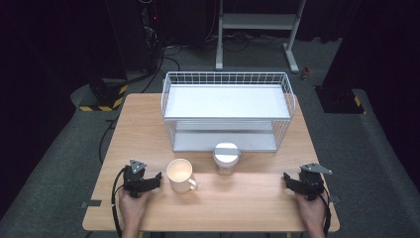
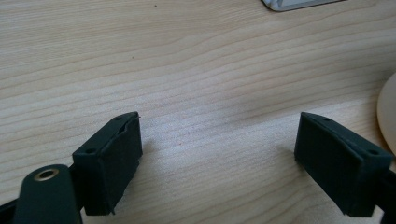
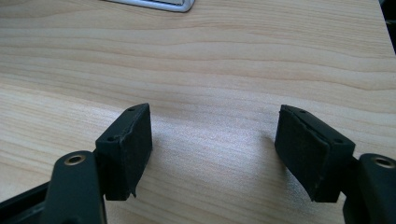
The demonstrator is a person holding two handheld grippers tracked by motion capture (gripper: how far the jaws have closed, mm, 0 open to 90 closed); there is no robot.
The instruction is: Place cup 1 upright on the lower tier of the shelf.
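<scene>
Nothing picked up yet, by the look of it. Left gripper [image 1: 157, 179] resting near the front left of the wooden table [image 1: 247, 203], jaws spread wide with only bare wood between them in the left gripper view [image 2: 217, 140]. Right gripper [image 1: 287, 179] down near the front right corner, jaws likewise apart and holding nothing, wood grain plain between the pads in the right gripper view [image 3: 212, 144].

Nearest to the left gripper: a cream mug [image 1: 180, 175], standing upright just to its right, apart from the jaws. Mouth open to the camera, inside pale and seemingly empty, handle turned toward the front right. A sliver of its rounded side [image 2: 386, 114] at the right edge of the left gripper view. Just beyond and to the right of the mug, a clear jar [image 1: 226, 157] with a grey-and-white lid, upright, close in front of the wire rack [image 1: 226, 79] but whether touching it, hard to tell.

Both shelves of the white rack bare. Judging from this, work barely begun: mug and jar both on the table, neither gripped, the reach to the mug probably first, then the lift and placing all left to do.
</scene>
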